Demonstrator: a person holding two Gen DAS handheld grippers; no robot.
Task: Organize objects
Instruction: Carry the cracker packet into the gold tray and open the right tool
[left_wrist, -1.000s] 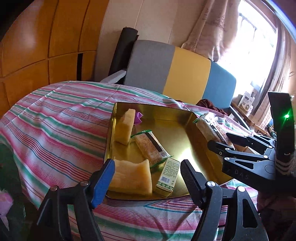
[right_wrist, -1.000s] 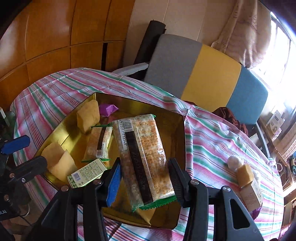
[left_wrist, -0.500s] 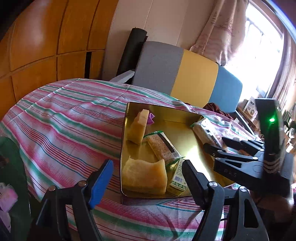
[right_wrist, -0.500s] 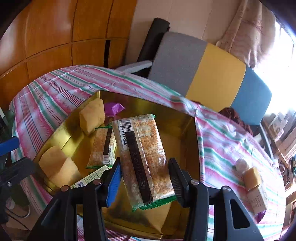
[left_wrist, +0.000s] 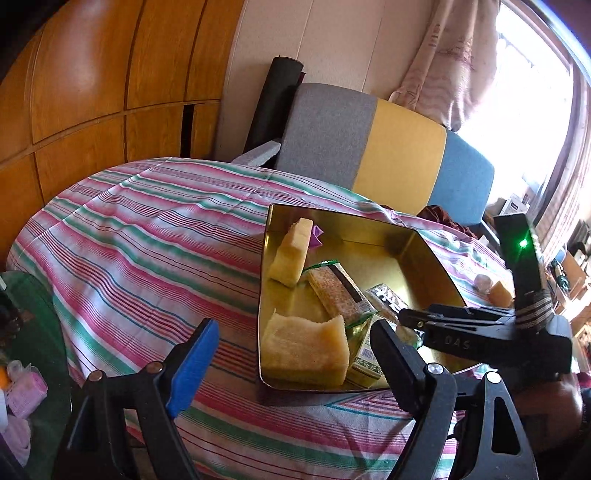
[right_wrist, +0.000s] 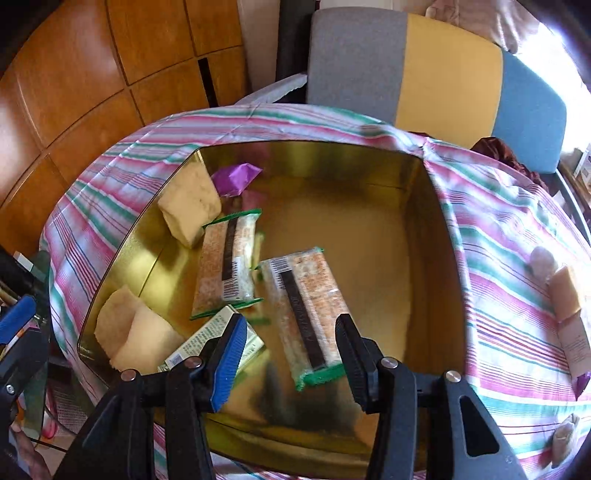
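A gold tin (right_wrist: 424, 221) (left_wrist: 436, 266) stands on the striped tablecloth. In it lie two yellow blocks (right_wrist: 188, 206) (left_wrist: 306, 350), a purple wrapper (right_wrist: 236, 177), a cracker packet (right_wrist: 225, 266) and a small green-white box (right_wrist: 207, 339). My right gripper (right_wrist: 290, 332) hangs over the tin, tilted down. A second cracker packet (right_wrist: 306, 314) lies low between its fingers, beside the black finger, with a clear gap to the blue pad (right_wrist: 229, 354). My left gripper (left_wrist: 293, 332) hovers at the tin's near left corner, jaws opening, nothing between them.
On the cloth right of the tin sit a yellow block on a pale tube (right_wrist: 567, 291) and a white ball (right_wrist: 541, 258). A grey, yellow and blue chair (left_wrist: 369, 147) stands behind the table. Wooden panels (left_wrist: 92, 92) line the left wall.
The left jaws have spread wider and the tin has slid right in that view. The right gripper has sunk and tilted toward the tin; the packet no longer fills its jaws.
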